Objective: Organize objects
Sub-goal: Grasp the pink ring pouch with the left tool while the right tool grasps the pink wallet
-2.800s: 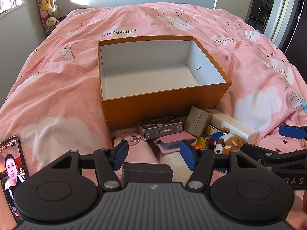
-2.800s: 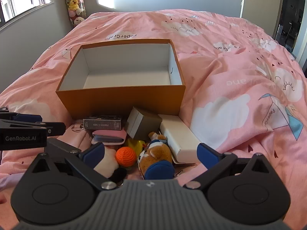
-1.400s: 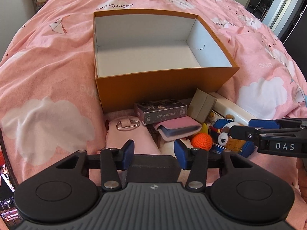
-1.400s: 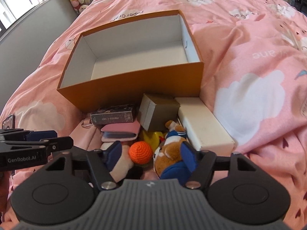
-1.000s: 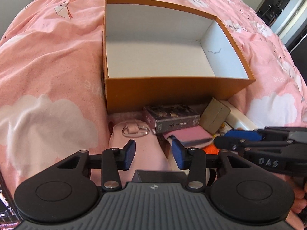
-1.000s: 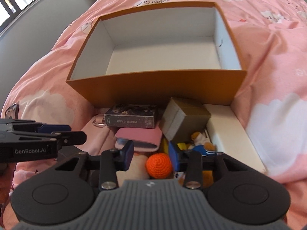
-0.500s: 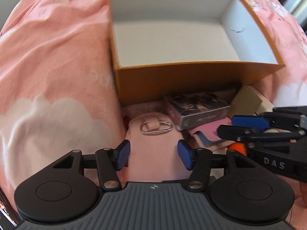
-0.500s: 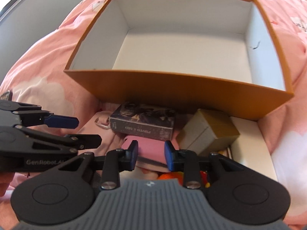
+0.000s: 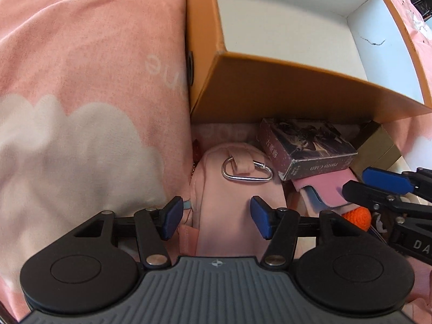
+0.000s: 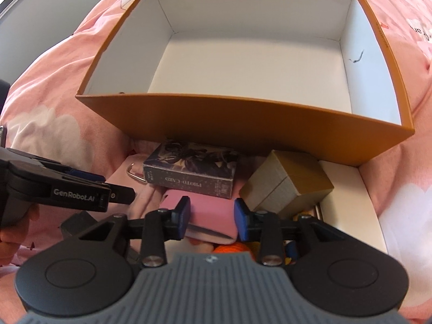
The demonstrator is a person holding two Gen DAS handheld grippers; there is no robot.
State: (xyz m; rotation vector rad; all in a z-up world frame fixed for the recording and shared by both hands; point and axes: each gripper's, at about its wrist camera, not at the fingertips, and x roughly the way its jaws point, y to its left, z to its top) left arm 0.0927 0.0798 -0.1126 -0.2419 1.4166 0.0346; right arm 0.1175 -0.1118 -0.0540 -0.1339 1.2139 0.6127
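An empty orange box (image 10: 243, 124) with a white inside sits on the pink bed; its near wall (image 9: 270, 94) shows in the left wrist view. A pile lies in front of it. My left gripper (image 9: 216, 220) points down, open, its blue pads either side of a pink pouch (image 9: 237, 189) with a steel carabiner (image 9: 247, 171). My right gripper (image 10: 212, 216) straddles a flat pink case (image 10: 210, 210), and its jaws are opening. A dark photo-card box (image 10: 191, 170) lies just behind the case.
A khaki box (image 10: 291, 189) leans on a long white box (image 10: 348, 202) to the right. An orange knitted ball (image 9: 356, 216) lies under the right gripper. The two grippers are close side by side. The pink duvet (image 9: 81, 108) spreads to the left.
Both grippers have dropped toward the pile and tilted further down. The left jaws spread wider over the pouch. The right gripper shifted from the orange ball to the pink case.
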